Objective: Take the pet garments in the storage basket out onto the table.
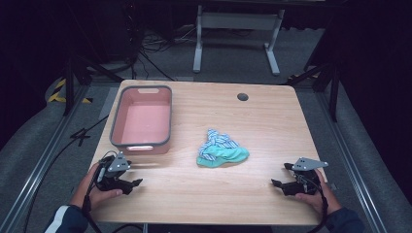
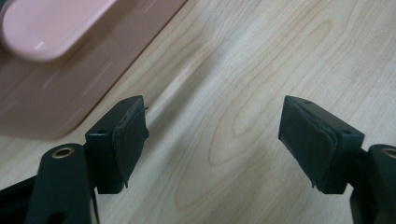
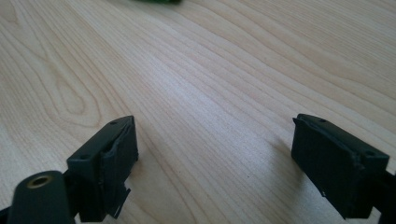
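Two hand-held grippers: left hand-held gripper and right hand-held gripper, jaws wide, nothing held.
Cloth: crumpled mid-counter, beside pink bin.
Risk: pinching one fold, rest may trail and snag on the rim.

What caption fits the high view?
Two open grippers, left and right, rest near a crumpled cloth and empty pink bin.

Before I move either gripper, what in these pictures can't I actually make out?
- Cloth pile, high view: too small and bunched to count the pieces or see what lies beneath.
- Pink tub, left gripper view: blurred, cut off by the top and left edges.
- Green sliver, right gripper view: cut by the top edge, likely the cloth.
- Dark room beyond the table: unreadable.
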Demonstrator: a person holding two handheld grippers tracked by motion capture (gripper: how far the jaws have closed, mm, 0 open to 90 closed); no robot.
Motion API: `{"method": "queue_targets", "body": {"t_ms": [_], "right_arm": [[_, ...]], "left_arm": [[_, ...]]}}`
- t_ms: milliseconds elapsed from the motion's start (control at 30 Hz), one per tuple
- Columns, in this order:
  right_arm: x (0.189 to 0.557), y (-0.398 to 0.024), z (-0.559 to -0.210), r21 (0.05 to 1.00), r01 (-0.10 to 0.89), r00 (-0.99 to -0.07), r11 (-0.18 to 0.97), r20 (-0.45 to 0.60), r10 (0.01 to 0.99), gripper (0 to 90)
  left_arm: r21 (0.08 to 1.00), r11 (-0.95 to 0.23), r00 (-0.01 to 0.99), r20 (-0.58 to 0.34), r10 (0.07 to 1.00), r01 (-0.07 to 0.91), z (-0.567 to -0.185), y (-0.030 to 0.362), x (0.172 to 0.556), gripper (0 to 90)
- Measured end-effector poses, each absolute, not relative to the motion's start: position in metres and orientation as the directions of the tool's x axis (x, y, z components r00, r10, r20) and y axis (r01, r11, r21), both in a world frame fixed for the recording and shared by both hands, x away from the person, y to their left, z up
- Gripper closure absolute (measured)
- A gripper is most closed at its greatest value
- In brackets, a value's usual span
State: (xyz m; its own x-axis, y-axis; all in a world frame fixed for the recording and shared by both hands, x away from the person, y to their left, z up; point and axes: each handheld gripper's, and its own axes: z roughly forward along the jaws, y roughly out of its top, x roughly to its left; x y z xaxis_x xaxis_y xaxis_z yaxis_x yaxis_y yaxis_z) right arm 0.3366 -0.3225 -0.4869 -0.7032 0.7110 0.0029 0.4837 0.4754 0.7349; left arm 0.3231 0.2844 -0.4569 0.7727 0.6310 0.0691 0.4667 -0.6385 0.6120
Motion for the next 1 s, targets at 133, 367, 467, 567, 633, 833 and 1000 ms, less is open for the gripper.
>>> {"method": "queue_targets", "body": {"t_ms": [133,367,467,567,633,833,1000], "right_arm": [[0.336,-0.322,-0.487,0.735,0.487,-0.699,0.472,0.004,0.715,15.1],[0.336,-0.322,-0.487,0.735,0.487,-0.699,0.472,0.004,0.715,15.1],[0.336,-0.323,-0.487,0.734,0.486,-0.700,0.474,0.002,0.715,15.1],[0.336,-0.323,-0.487,0.735,0.488,-0.698,0.471,0.005,0.716,15.2],[0.336,-0.323,-0.487,0.735,0.488,-0.698,0.471,0.005,0.716,15.2],[0.334,-0.323,-0.487,0.735,0.493,-0.691,0.466,0.006,0.723,15.2],[0.335,-0.323,-0.487,0.735,0.492,-0.692,0.466,0.006,0.721,15.1]], "left_arm": [[0.625,-0.603,0.756,0.032,0.654,0.496,-0.469,0.296,0.318,21.8],[0.692,-0.509,0.714,-0.014,0.700,0.512,-0.482,0.307,0.317,15.2],[0.692,-0.505,0.712,-0.018,0.702,0.516,-0.483,0.307,0.316,15.0],[0.692,-0.505,0.712,-0.018,0.702,0.516,-0.483,0.307,0.316,15.0],[0.692,-0.505,0.711,-0.017,0.703,0.516,-0.483,0.307,0.316,14.9],[0.692,-0.502,0.706,-0.017,0.708,0.519,-0.483,0.306,0.316,14.4],[0.690,-0.501,0.703,-0.016,0.711,0.522,-0.483,0.305,0.316,14.1]]}}
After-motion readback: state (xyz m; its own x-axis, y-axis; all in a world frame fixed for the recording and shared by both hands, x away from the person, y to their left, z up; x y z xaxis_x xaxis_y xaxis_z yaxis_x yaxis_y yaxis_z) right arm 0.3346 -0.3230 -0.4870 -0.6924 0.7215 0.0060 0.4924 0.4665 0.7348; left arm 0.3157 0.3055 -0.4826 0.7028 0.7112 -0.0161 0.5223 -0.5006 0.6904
